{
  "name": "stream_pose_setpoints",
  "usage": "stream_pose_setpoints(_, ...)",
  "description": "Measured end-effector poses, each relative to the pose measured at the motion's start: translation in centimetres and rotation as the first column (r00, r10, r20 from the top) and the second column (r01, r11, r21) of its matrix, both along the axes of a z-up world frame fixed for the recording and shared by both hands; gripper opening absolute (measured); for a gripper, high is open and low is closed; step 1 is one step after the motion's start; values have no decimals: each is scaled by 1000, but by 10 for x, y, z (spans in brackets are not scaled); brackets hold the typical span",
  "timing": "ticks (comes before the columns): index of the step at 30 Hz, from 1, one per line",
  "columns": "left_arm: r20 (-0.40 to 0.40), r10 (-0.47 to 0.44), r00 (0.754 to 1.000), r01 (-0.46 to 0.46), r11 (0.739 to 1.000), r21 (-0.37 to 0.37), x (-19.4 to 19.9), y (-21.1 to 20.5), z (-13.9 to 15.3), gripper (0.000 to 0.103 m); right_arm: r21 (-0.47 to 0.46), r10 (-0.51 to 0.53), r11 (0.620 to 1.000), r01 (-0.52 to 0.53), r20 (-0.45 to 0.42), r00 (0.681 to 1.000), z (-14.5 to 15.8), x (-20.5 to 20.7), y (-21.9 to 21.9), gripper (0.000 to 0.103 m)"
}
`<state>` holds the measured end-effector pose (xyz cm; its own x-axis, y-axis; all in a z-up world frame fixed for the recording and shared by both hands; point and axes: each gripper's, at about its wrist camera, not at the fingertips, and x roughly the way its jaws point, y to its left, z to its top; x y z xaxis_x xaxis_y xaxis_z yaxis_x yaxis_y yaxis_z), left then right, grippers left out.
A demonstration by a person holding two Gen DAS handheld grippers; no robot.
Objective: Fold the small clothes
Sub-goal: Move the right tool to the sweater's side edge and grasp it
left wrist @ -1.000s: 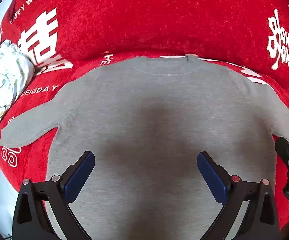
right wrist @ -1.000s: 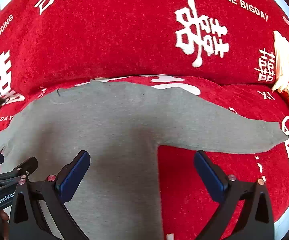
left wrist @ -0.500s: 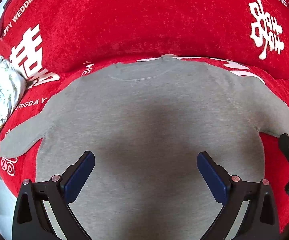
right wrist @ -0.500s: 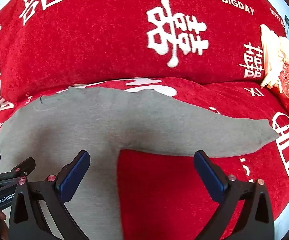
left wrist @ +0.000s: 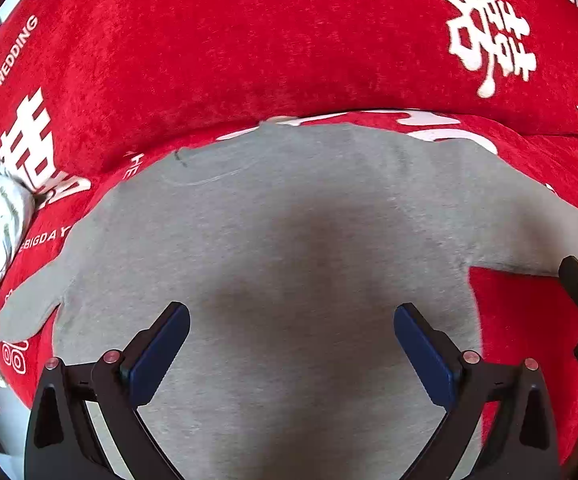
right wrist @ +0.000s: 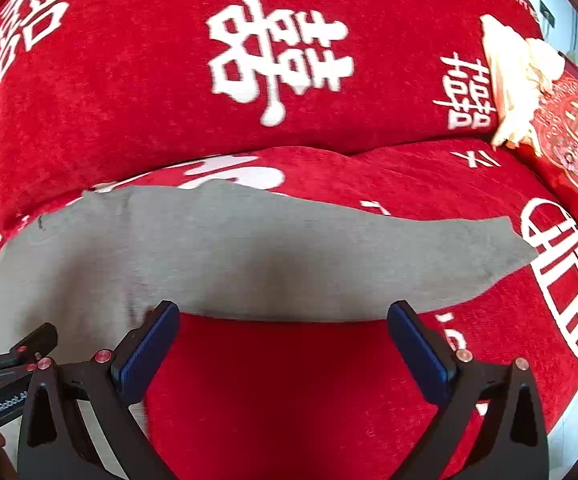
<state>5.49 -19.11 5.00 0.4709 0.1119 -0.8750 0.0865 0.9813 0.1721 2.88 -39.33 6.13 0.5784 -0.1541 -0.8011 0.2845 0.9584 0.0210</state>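
I hold my left gripper [left wrist: 291, 330] wide open and empty above the middle of the sweater [left wrist: 273, 248], which lies flat on the red cover [left wrist: 249, 40] ahead of it. My right gripper [right wrist: 283, 330], also wide and empty, frames the sleeve [right wrist: 369, 256] just ahead, likely my first fold.

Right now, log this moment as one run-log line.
stage: pre-fold | grey sweater: flat on red sofa cover, sleeves out | left gripper: open, above body | right gripper: open, near right sleeve
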Motion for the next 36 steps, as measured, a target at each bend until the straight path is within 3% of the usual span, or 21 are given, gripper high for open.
stream_pose_setpoints(13, -7, -49, 999, 50, 999, 16, 7, -48, -8, 103, -17, -83, 996, 83, -10, 996, -12, -8, -56, 103)
stream_pose_setpoints(36, -15, -138, 990, 139, 990, 38, 17, -129, -29, 103, -140, -224, 966, 219, -15, 975, -33, -26, -147, 103)
